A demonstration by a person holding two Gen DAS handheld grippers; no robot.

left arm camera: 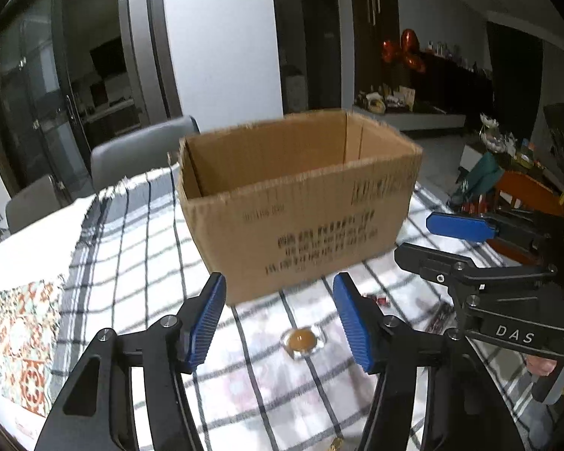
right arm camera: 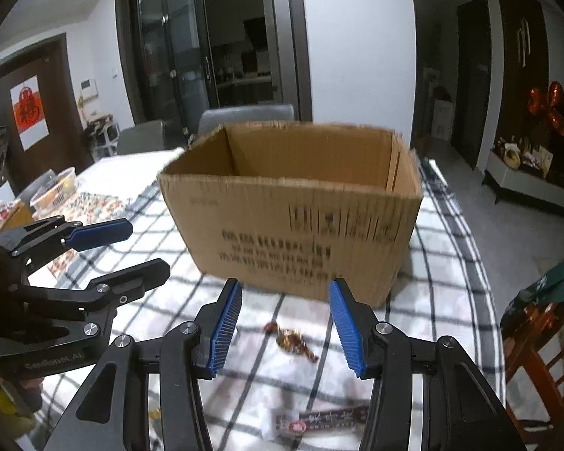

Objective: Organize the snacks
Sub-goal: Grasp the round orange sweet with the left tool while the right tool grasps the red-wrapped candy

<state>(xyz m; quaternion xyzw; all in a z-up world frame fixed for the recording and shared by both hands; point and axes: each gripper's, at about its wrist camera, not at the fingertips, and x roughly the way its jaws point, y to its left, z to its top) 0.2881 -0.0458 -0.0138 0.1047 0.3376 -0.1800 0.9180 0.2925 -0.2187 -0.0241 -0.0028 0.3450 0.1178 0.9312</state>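
Note:
An open cardboard box (left arm camera: 300, 203) stands on the checked tablecloth; it also shows in the right wrist view (right arm camera: 293, 210). My left gripper (left arm camera: 278, 293) is open and empty, just before the box, above a clear-wrapped amber jelly snack (left arm camera: 301, 340). My right gripper (right arm camera: 285, 298) is open and empty, above a red-gold wrapped candy (right arm camera: 293, 340). A dark long snack packet (right arm camera: 319, 421) lies nearer, between the right fingers. The right gripper appears in the left wrist view (left arm camera: 428, 240), and the left gripper in the right wrist view (right arm camera: 143, 248).
The table (left arm camera: 37, 248) carries a patterned cloth (left arm camera: 15, 334) at left and a plastic container (right arm camera: 56, 188) at far left. Grey chairs (left arm camera: 139, 154) stand behind the table. A wooden chair (right arm camera: 541, 342) with green cloth stands at right.

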